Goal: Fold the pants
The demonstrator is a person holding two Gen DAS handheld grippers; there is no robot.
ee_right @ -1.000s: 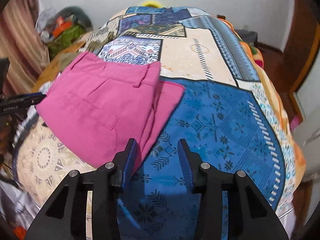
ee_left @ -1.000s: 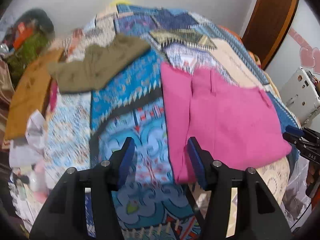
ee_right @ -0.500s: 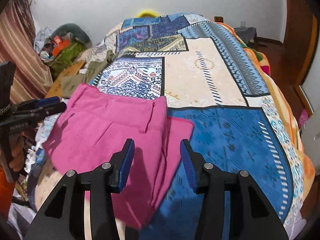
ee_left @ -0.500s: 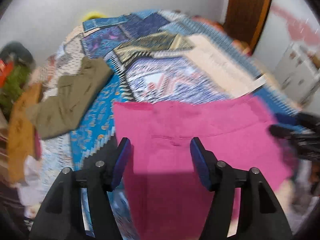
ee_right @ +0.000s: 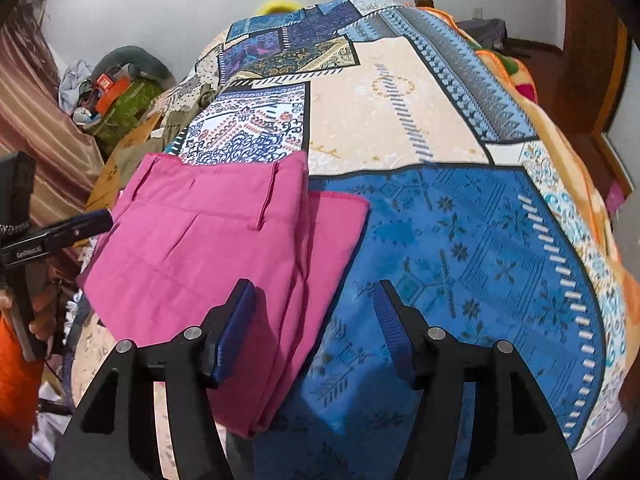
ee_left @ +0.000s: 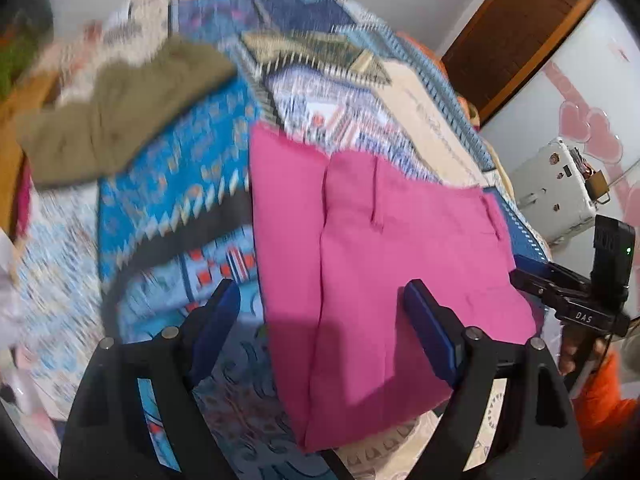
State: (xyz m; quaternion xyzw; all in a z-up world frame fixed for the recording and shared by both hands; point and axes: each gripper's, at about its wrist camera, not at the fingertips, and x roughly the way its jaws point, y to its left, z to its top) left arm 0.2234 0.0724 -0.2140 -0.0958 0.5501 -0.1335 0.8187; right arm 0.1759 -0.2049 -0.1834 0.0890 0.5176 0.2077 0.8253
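1. We see the left gripper (ee_left: pixel 320 320) has swung back: half a second ago it looked straight down the waistband, now it views the pink pants (ee_left: pixel 384 272) from the left side again, much as a second ago. Fingers spread wide, nothing between them, hovering above the near left part of the cloth
2. Right gripper (ee_right: pixel 314 320) has dropped closer to the near right corner of the pink pants (ee_right: pixel 224 256). Also wide open and empty, its left finger (ee_right: pixel 232 324) over the cloth, its right finger over the blue patch of the bedspread (ee_right: pixel 460 240)
3. The pants themselves have not shifted across the three instants: folded into a compact stack on the near left part of the bed, waistband and belt loops on top, one lower layer sticking out to the right
4. Our read: fold looks essentially done, both tools are off the cloth; maybe one last fold or a tidy-up of that protruding layer remains
5. Hard to make out: left view is motion-blurred, so the olive garment (ee_left: pixel 120 116) far left is only a smeared shape
6. Layers under the stack are hidden; we cannot tell how many folds it holds
7. Near edge of the pants sits behind the gripper bodies in both views
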